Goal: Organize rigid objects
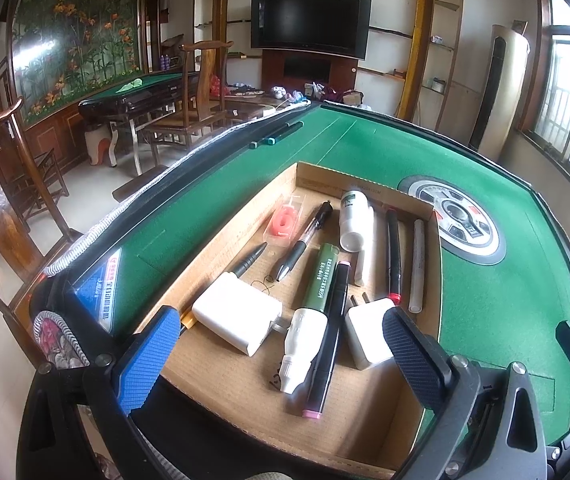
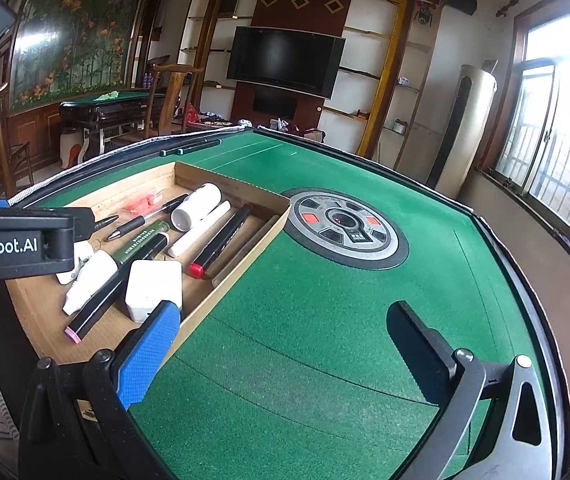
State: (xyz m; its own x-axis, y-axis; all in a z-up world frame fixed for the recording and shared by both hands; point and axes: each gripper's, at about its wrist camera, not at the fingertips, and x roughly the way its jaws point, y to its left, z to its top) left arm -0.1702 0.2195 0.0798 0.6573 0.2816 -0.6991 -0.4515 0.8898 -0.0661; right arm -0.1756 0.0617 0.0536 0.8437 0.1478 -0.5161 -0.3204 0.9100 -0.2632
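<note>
Now | left tool point(image 1: 281, 344) wide over box point(image 1: 221, 240) items | right tool point(image 2: 285, 328) wide, beside box, empty

Daylight from blown-out right windows point(image 2: 557, 128); sharp centre, fisheye-bent edges, dark corners.

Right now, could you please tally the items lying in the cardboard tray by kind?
Black markers: 2
Grey marker: 1
Pens: 2
White chargers: 2
White bottle: 1
White stick: 1
Green tube: 1
Pink packet: 1
Total: 11
</note>
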